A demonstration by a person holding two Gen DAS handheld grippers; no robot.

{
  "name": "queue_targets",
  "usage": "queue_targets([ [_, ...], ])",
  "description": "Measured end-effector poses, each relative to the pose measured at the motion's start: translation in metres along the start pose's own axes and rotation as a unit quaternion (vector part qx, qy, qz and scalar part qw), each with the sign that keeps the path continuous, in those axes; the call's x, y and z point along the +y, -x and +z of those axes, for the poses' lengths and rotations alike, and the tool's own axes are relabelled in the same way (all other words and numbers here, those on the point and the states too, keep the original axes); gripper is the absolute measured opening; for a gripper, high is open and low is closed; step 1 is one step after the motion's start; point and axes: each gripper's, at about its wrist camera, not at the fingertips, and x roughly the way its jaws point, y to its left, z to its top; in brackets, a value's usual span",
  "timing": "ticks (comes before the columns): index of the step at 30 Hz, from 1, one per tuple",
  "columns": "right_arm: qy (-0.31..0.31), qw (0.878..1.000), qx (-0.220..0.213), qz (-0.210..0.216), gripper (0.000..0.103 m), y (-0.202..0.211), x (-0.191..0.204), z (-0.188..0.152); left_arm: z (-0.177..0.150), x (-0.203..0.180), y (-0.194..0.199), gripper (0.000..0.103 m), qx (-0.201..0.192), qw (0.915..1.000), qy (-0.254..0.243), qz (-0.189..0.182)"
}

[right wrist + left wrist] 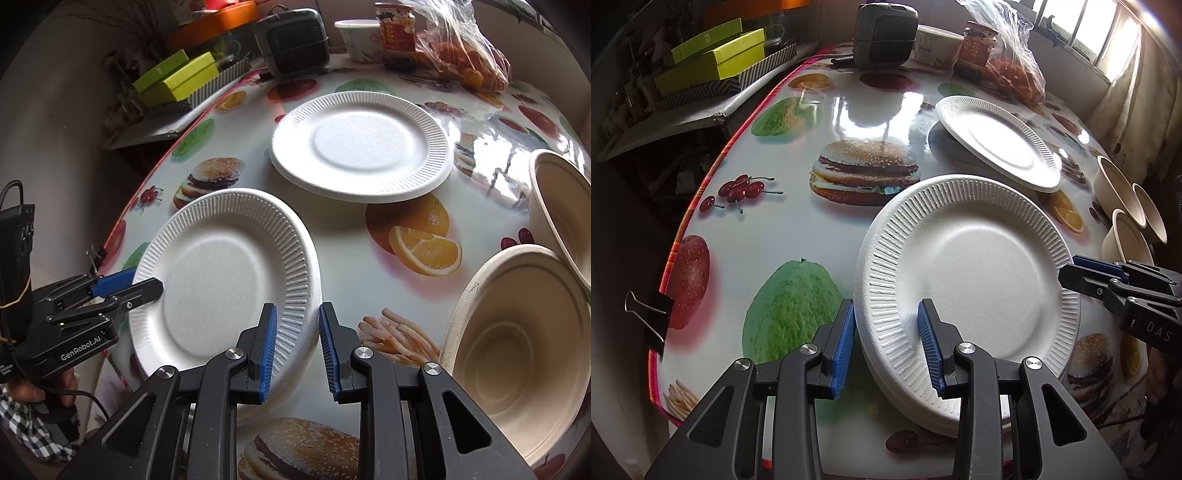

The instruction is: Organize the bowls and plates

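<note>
A white foam plate [971, 280] [218, 280] tops a short stack near the table's front edge. My left gripper [886, 339] [129, 284] straddles its left rim, one blue pad on the ribbed top and the other against the outer edge. Opposite it, my right gripper [295, 347] [1067, 269] is shut on the right rim. A second white plate [997, 144] [362, 147] lies farther back. Two beige paper bowls [517, 339] [561, 206] lean at the right.
The table [812, 240] has a glossy cloth printed with food, clamped by a binder clip [650, 317]. At the back stand a black device [886, 33], a paper cup [936, 44], a jar [979, 44] and a bag of oranges [1015, 74]. Green boxes [716, 55] lie off the left edge.
</note>
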Motion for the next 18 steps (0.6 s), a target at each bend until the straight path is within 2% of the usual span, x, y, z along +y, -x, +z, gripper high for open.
queue_targets([
  [5,0.0,1.0,0.0,0.003,0.028,0.0007,0.0017,-0.0004,0.0004,-0.0005,0.0002,0.036,-0.002,1.0,-0.002,0.001],
  [9,0.002,1.0,0.0,0.003,0.03,0.0006,0.003,0.0,-0.0004,-0.001,0.0004,0.038,-0.002,1.0,-0.002,0.001],
  [11,0.002,1.0,0.0,0.003,0.03,0.0009,0.0029,-0.0002,-0.0009,-0.0017,0.0012,0.042,-0.003,1.0,-0.003,0.001],
  [18,0.002,1.0,-0.001,0.003,0.034,0.0012,0.0029,0.0007,-0.0002,-0.003,0.0038,0.044,-0.007,1.0,-0.004,0.0],
])
